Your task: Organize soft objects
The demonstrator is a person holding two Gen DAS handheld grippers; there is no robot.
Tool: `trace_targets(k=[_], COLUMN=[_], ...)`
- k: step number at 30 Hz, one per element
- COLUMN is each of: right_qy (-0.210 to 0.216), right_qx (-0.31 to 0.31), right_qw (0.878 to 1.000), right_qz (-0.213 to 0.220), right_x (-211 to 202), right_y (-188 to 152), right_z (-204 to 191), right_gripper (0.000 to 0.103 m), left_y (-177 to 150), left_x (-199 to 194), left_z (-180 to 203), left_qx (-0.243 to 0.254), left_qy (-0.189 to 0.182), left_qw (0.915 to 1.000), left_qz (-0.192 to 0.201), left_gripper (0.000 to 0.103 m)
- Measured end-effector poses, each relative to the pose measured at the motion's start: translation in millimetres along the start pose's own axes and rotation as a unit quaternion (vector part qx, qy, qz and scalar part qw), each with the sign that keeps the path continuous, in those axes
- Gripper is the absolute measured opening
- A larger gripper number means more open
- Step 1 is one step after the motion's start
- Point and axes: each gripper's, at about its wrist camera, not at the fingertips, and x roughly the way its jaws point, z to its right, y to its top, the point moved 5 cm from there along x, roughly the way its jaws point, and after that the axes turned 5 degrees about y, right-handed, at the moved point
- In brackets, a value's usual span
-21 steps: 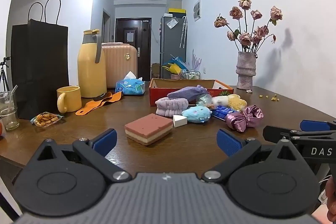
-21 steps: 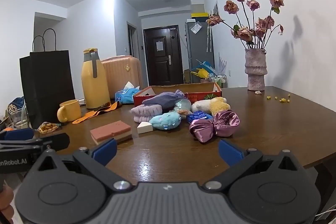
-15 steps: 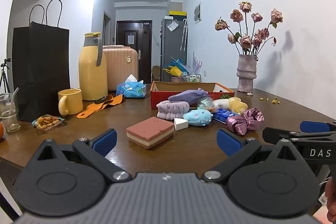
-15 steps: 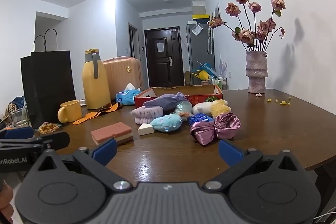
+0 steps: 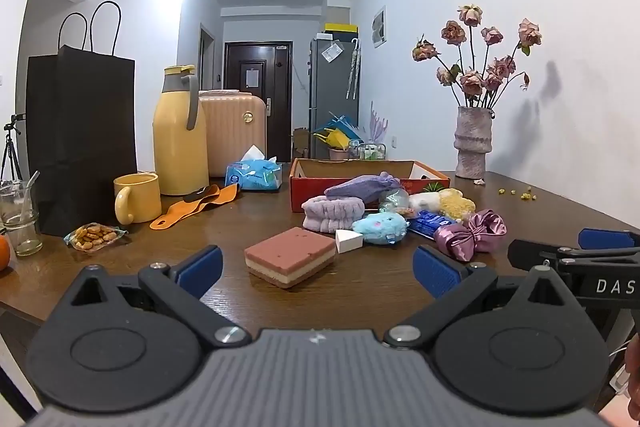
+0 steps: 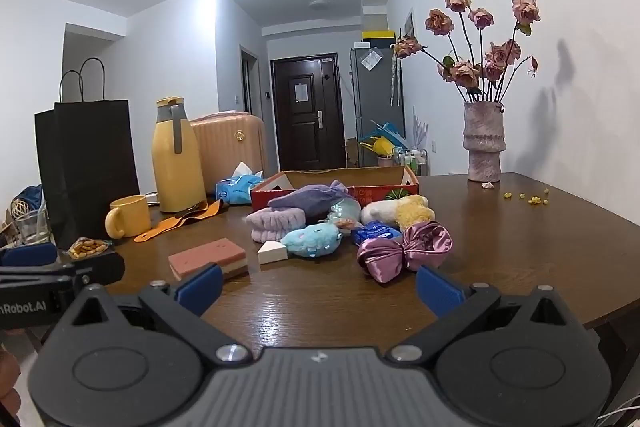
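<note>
Nearest the lens, the left claw point(image 5: 316, 263) hung spread wide with nothing between its blue pads, held low at the near edge of the counter point(image 5: 360, 291); that stance read as a start, both tools waiting before any pick. The right claw point(image 6: 318, 281) stood just as wide and just as empty, beside its partner, so either could go first.

Just beyond the left claw, at about twelve o'clock, the layered pink sponge point(image 5: 290, 257) lay flat and alone on the wood, likely the easiest first grab. A small white makeup wedge point(image 5: 348, 240) sat at its one o'clock, touching the blue plush toy point(image 5: 380, 229). At two o'clock from the sponge lay the shiny mauve satin bow point(image 5: 472, 235), directly ahead of the right claw and so its natural target.

Behind these the lilac headband point(image 5: 332, 213), a purple drawstring pouch point(image 5: 362, 187), a blue packet point(image 5: 426, 225) and the white-and-yellow plush point(image 5: 444, 201) were heaped loosely against the front wall of the red cardboard box point(image 5: 308, 189). The box stood open and seemingly empty, probably the bin meant for the soft things.

Farther off at ten o'clock stood the yellow mug point(image 5: 138, 197) and yellow thermos jug point(image 5: 180, 131); the vase of dried roses point(image 5: 472, 143) stood at two o'clock.
</note>
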Motion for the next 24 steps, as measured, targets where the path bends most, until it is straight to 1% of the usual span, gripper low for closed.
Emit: trace_targets(k=[6, 12, 24], right_qy=[-0.006, -0.006, -0.004], right_qx=[-0.011, -0.01, -0.004], right_qw=[1.0, 1.0, 1.0], right_qz=[0.002, 0.004, 0.004], right_x=[-0.5, -0.8, -1.4], right_y=[-1.6, -0.8, -0.9], right_z=[-3.6, -3.7, -1.0], right_gripper=[0.103, 0.103, 0.103], left_y=[0.7, 1.0, 2.0], left_x=[-1.9, -4.6, -4.4], left_z=[2.2, 2.5, 4.3], left_qx=[0.001, 0.001, 0.0], left_qy=[-0.003, -0.003, -0.004], left_qw=[1.0, 1.0, 1.0], left_qz=[0.002, 0.008, 0.006], left_gripper=[0.103, 0.103, 0.103])
